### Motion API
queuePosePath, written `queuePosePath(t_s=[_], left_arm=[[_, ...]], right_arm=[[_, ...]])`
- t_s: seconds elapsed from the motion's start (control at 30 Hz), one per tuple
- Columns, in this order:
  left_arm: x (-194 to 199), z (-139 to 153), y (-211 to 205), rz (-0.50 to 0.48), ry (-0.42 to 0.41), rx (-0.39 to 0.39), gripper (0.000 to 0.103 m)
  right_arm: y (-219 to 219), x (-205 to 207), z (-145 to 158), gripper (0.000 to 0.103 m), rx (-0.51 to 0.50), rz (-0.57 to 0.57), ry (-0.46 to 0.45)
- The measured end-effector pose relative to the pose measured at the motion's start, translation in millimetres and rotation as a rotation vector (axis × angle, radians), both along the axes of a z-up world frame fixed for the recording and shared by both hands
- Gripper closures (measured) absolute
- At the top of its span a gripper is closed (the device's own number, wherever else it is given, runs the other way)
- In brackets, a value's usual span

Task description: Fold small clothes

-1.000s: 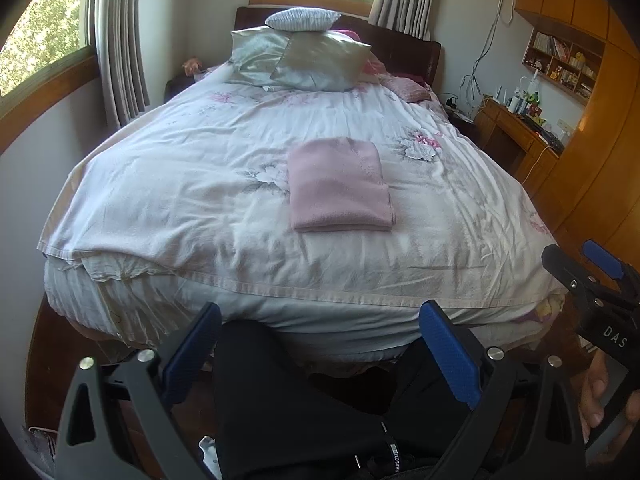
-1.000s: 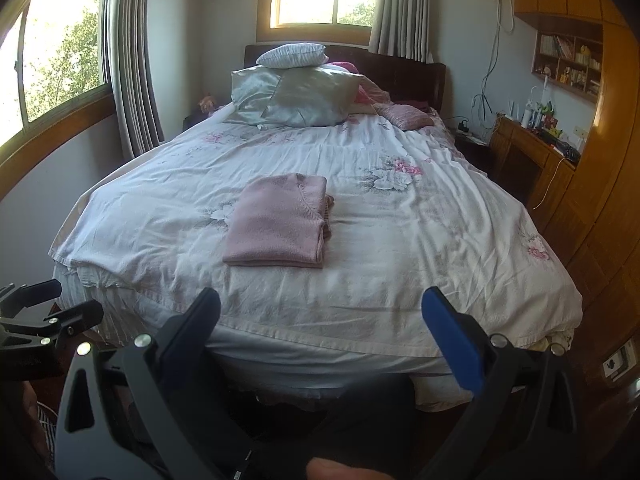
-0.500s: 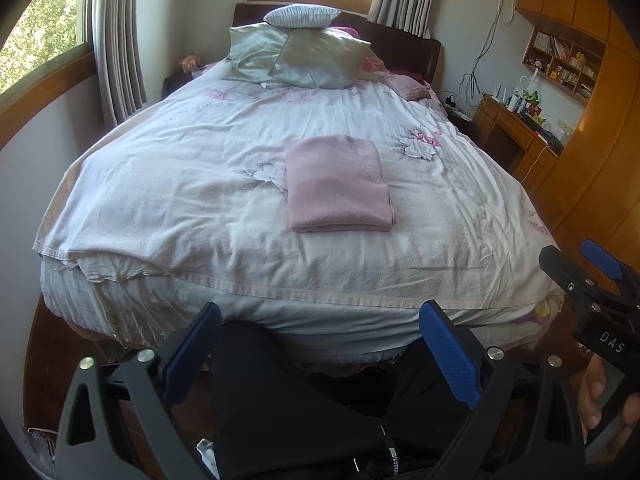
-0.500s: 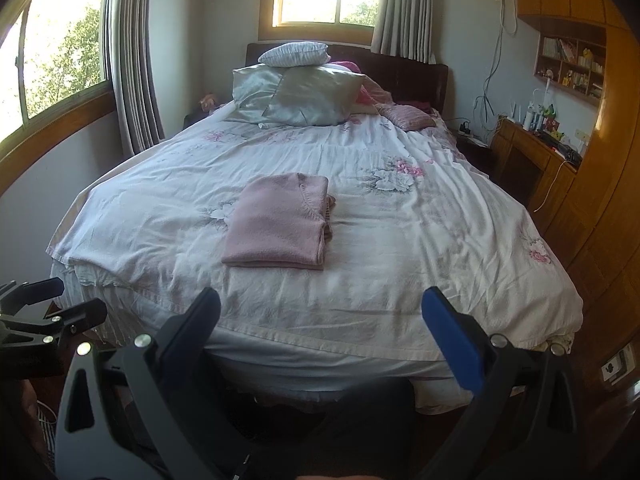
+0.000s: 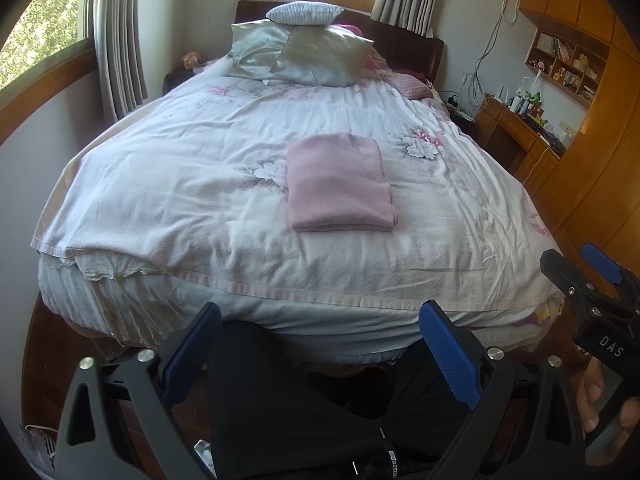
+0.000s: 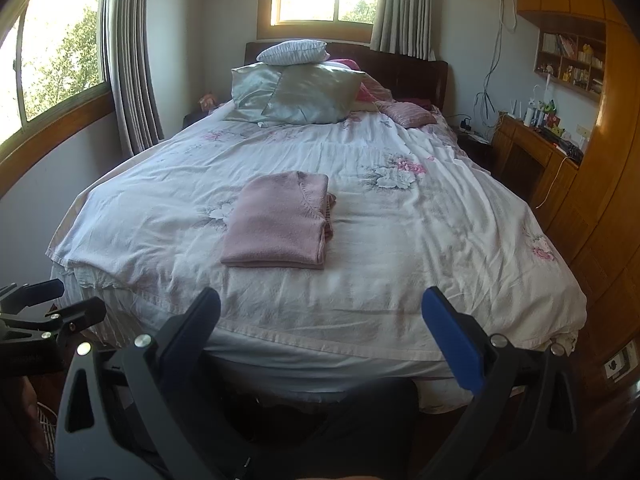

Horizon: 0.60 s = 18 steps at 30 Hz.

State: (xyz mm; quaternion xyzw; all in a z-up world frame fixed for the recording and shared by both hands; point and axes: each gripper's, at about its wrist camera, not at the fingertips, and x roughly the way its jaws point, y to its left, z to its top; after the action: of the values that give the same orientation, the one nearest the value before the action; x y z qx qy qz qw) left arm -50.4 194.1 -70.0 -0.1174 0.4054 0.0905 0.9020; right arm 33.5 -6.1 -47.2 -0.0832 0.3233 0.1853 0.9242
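1. The left gripper [image 5: 318,328] is held low at the foot of the bed [image 5: 160,184], its blue-padded fingers [image 5: 448,354] spread wide with nothing between them. Dark trousers [image 5: 320,408] fill the gap below.
2. The right gripper [image 6: 320,324] is likewise spread wide and empty, off the bed and well apart from the sweater [image 6: 280,220].
3. In the left wrist view the right gripper shows at the right edge; white letters on its black body read "DAS" [image 5: 612,346], and a hand [image 5: 596,400] holds its grip below.
4. In the right wrist view the left gripper shows at the left edge, dark, with no writing readable.
5. The pink sweater [image 5: 340,184] lies folded into a neat rectangle on the floral cover, about mid-bed, touched by neither tool.
6. Only the right wrist view shows the stacked layers on the sweater's right edge; the left wrist view shows mostly its flat top.
7. At the head of the bed, pillows [image 6: 304,92] are piled against a dark headboard.
8. To the right stands a wooden desk [image 6: 536,152] under a shelf [image 6: 568,60]; labels there are too small to read.
9. A wall socket [image 6: 620,364] appears low right in the right wrist view alone.
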Motion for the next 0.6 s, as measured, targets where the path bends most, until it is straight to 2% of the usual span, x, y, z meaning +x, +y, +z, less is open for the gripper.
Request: queuePosePath(t_s=[0.6], left_arm=[[7.3,-6.5,1.4,0.000,0.015,-0.005,0.004]], right_arm=[[5.6,13.7,-13.8,0.003,0.003,0.001,0.030]])
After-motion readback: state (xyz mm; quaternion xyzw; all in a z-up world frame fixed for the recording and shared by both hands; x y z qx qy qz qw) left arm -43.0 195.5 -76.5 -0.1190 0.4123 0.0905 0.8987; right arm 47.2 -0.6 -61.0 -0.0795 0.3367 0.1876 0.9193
